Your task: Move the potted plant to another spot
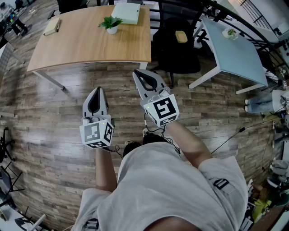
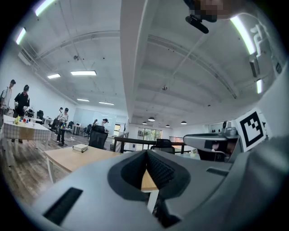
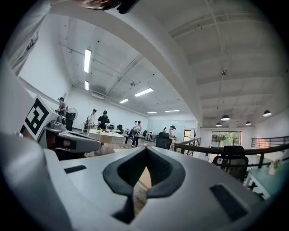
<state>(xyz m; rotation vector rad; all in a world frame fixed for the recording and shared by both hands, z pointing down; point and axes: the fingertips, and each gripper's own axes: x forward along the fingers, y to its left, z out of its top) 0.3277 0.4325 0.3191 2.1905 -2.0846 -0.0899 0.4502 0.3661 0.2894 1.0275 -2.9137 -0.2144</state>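
Observation:
The potted plant (image 1: 110, 23), green leaves in a small white pot, stands on the far half of the wooden table (image 1: 81, 45). Both grippers hover over the floor, well short of the table's near edge and far from the plant. My left gripper (image 1: 97, 89) is shut, its tips together and nothing between them; the left gripper view shows the same closed tips (image 2: 146, 152). My right gripper (image 1: 137, 72) is a little further forward, also shut and empty, as the right gripper view confirms (image 3: 145, 150). Neither gripper view shows the plant.
On the wooden table lie a pale flat box (image 1: 126, 13) behind the plant and a notebook (image 1: 52, 27) at its left end. A black office chair (image 1: 178, 45) stands right of it, then a light blue table (image 1: 237, 56) bearing a small plant (image 1: 230, 33). Several people stand in the distance.

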